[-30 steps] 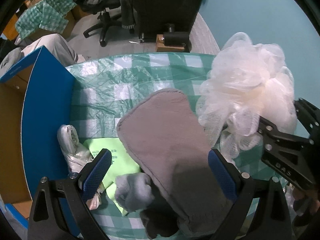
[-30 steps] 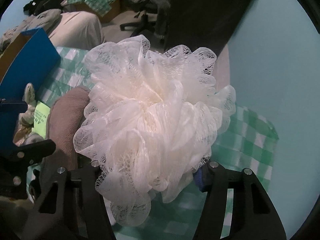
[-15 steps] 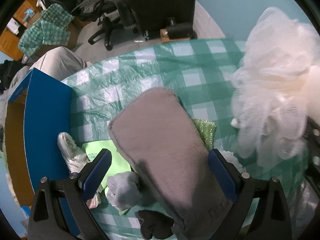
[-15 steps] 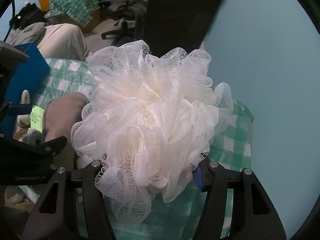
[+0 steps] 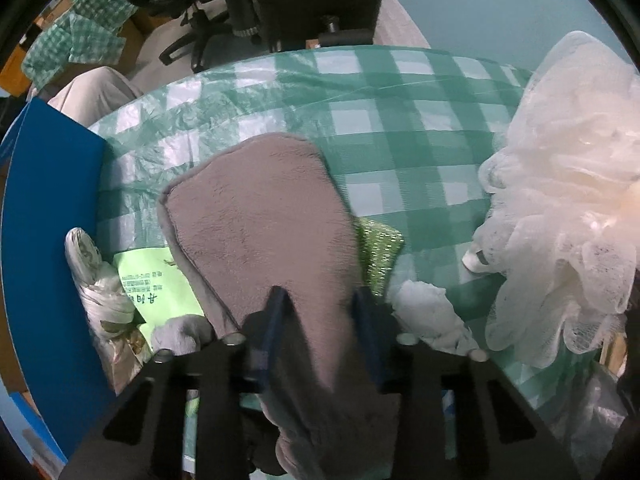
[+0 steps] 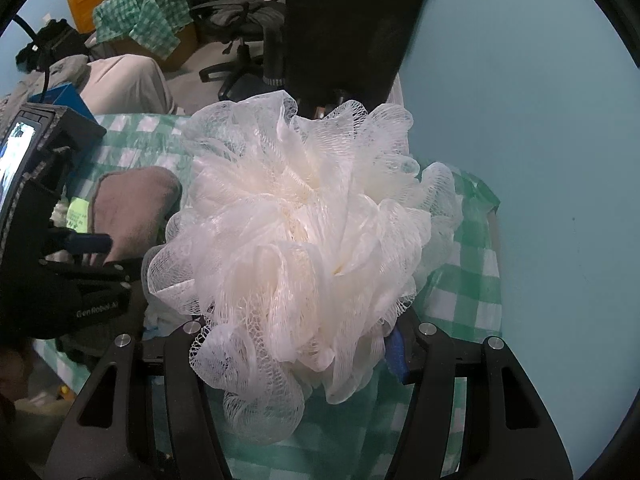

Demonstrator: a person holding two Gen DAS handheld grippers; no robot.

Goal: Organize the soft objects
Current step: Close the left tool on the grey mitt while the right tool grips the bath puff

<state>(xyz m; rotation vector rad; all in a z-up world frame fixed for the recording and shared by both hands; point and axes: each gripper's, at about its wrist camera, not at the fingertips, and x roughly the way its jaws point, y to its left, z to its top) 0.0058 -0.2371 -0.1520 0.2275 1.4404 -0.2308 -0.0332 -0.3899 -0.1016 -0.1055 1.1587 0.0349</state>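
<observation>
My left gripper [image 5: 318, 312] is shut on a grey plush mitt [image 5: 260, 216] that stretches forward over the green-checked tablecloth [image 5: 400, 120]; the mitt also shows in the right wrist view [image 6: 128, 204]. My right gripper [image 6: 296, 344] is shut on a big white mesh bath pouf [image 6: 304, 240] and holds it above the table; the pouf fills the right side of the left wrist view [image 5: 560, 220]. The left gripper [image 6: 86, 246] shows at the left of the right wrist view.
A blue-sided cardboard box [image 5: 44, 220] stands at the left. Beside the mitt lie a rolled white cloth [image 5: 96, 288], a light green packet [image 5: 152, 276], a grey sock [image 5: 180, 332], a glittery green sponge [image 5: 378, 248] and a white wad [image 5: 428, 312]. Office chairs [image 6: 240, 28] stand beyond the table.
My left gripper's jaws have shut on the grey mitt. The right gripper has lifted the pouf up and to the right, uncovering the green sponge and white wad.
</observation>
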